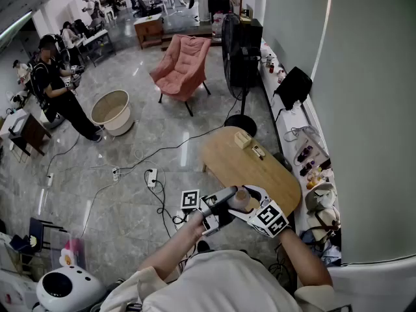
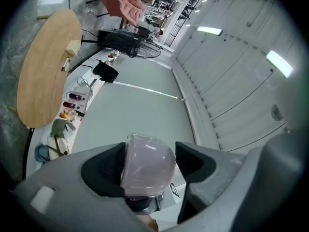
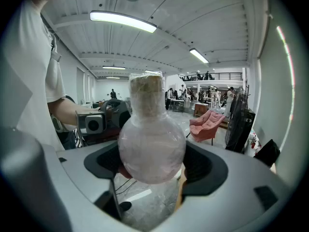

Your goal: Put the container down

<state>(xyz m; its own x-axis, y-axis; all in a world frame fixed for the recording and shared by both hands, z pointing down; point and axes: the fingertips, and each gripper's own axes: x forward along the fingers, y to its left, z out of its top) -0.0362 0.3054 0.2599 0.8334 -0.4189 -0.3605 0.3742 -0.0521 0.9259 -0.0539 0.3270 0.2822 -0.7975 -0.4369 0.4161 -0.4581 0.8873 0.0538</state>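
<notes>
The container (image 1: 242, 200) is a round clear flask wrapped in film, with a pale stopper in its neck. I hold it in the air over the near end of the oval wooden table (image 1: 250, 168). My right gripper (image 1: 252, 199) is shut on its bulb (image 3: 151, 146), both pads against the glass and the neck pointing up. My left gripper (image 1: 224, 203) comes in from the left with its jaws wide. In the left gripper view the flask's rounded end (image 2: 147, 166) rests against the left pad, and a gap shows before the right pad.
Two small blocks (image 1: 244, 140) lie at the table's far end. A low ledge with clutter (image 1: 312, 174) runs along the wall on the right. A standing fan (image 1: 237, 64), a pink armchair (image 1: 182, 67), a beige tub (image 1: 112, 111) and floor cables (image 1: 153, 177) lie beyond.
</notes>
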